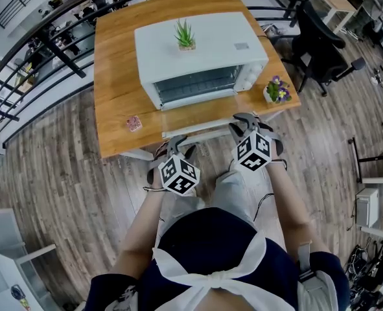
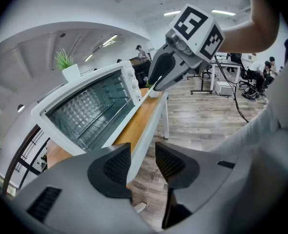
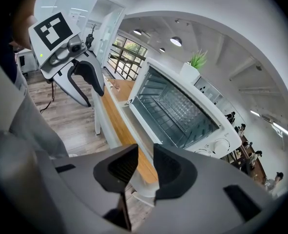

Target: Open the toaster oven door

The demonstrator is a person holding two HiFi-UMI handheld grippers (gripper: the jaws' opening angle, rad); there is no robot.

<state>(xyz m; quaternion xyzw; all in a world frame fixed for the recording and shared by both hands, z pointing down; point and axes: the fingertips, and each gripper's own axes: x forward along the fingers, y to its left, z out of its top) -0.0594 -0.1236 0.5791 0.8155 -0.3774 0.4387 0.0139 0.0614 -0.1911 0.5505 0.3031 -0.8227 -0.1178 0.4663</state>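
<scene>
At the desk's [image 1: 116, 76] near edge, the left gripper [image 2: 143, 152] is clamping the handle [image 2: 148, 117], a white bar running between its pads and away toward the right gripper [image 3: 145, 152]. That one is sitting at the bar's other end with its jaws drawn in narrow around it; whether its pads are biting is not showing in any view. The door [image 1: 201, 118] is lying swung down flat from the oven [image 1: 210, 60], its glass reaching over the desk to the near edge. The racks are showing in both gripper views, and the opening looks all but done. The oven is standing mid-desk with a plant [image 1: 185, 35] sitting on top. A flower pot [image 1: 277, 91] is standing by the near right corner, and a small pink thing [image 1: 134, 123] is lying toward the near left. The door is probably swinging stiffly on its bottom hinge, a rigid frame round a breakable pane, so the handle is the place to be holding, never the glass. The bar looks smooth and may be slipping under a loose pinch. The oven seems light enough to be sliding across the wood if the pull is running outward instead of along the door's arc.
</scene>
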